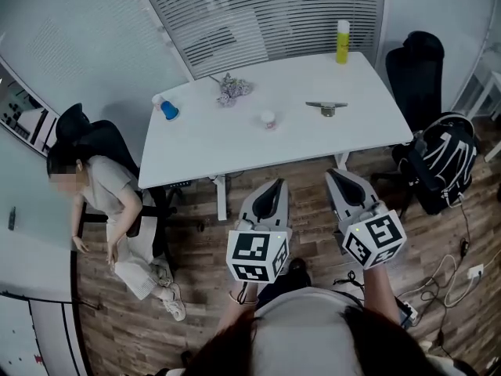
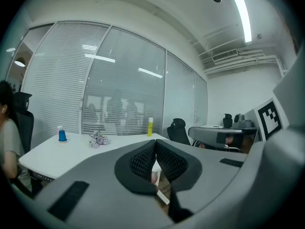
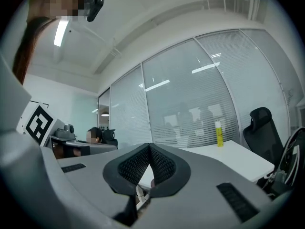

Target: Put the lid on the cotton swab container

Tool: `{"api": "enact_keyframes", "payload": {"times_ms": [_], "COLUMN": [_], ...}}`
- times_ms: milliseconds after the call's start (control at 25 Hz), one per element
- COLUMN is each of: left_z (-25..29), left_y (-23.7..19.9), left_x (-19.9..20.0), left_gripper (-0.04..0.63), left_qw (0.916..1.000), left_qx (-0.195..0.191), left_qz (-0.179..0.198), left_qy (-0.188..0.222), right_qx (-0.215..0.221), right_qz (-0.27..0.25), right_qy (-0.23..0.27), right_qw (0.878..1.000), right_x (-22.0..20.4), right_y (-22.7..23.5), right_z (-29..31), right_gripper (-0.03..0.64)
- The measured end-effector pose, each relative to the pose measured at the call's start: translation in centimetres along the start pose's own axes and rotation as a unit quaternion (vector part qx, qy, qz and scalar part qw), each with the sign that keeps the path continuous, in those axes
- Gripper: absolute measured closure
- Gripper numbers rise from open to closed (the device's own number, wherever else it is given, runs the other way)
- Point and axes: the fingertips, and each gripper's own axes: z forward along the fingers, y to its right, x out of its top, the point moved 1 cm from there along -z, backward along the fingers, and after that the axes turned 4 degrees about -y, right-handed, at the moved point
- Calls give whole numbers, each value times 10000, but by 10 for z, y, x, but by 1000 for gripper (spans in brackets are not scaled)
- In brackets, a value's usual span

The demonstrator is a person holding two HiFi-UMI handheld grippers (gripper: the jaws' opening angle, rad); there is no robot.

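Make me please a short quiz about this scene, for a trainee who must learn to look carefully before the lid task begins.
1. True or false: the left hand-held gripper and the right hand-held gripper are both shut, with nothing between the jaws.
2. What stands at the far edge of the table, toward the person's right?
A. a yellow bottle
B. a laptop
C. a red mug
3. Short answer: which is closer to the table's edge on the person's left, the blue-capped bottle or the small round container?

Key: 1 true; 2 A; 3 the blue-capped bottle.
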Motion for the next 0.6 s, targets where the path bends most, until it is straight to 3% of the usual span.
{"api": "enact_keyframes", "payload": {"times_ms": [600], "left_z": [25], "left_y": [-55], "left_x": [-6], "left_gripper": [575], "left_qw": [9998], "left_qx": [-139], "left_qz": [-116], "left_qy": [-84], "right_qx": [-131], "right_qz": [-115], "right_qy": [74], "right_qw": [9998], "right_x": [4], "right_y": [-5], "right_z": [60], "right_gripper": [589]}}
